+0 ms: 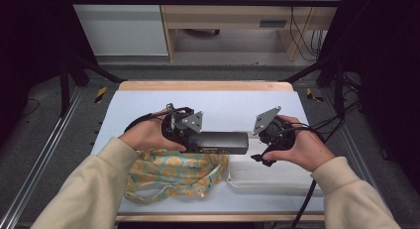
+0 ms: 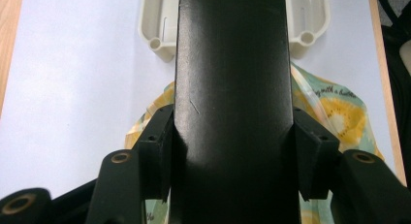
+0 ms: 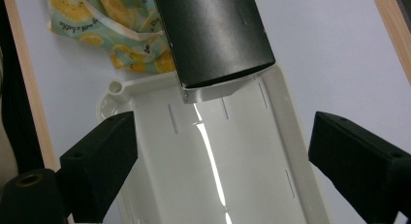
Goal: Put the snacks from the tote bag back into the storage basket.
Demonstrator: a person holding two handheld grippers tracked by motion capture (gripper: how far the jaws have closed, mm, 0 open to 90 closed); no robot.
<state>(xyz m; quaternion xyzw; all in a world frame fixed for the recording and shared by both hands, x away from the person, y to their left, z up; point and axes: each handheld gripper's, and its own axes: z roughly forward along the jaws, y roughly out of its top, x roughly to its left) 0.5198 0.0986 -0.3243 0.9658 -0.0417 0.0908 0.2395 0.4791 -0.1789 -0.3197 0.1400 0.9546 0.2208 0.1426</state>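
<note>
Above the white tray [image 1: 277,182] on the bench [image 1: 148,97], the left hand-held gripper [image 2: 232,151] clamps the black box [image 1: 223,142]; the right hand-held gripper [image 3: 220,151] gapes empty, so placing it remains.

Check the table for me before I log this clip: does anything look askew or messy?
Only the yellow patterned cloth: it lies crumpled beside the white tray. The black box sits squarely in the left gripper.

sleeves [image 1: 89,189]: cream, loose knit
left gripper [image 1: 181,127]: black, grey three-cornered plate
right gripper [image 1: 270,135]: black, trailing black cable
</note>
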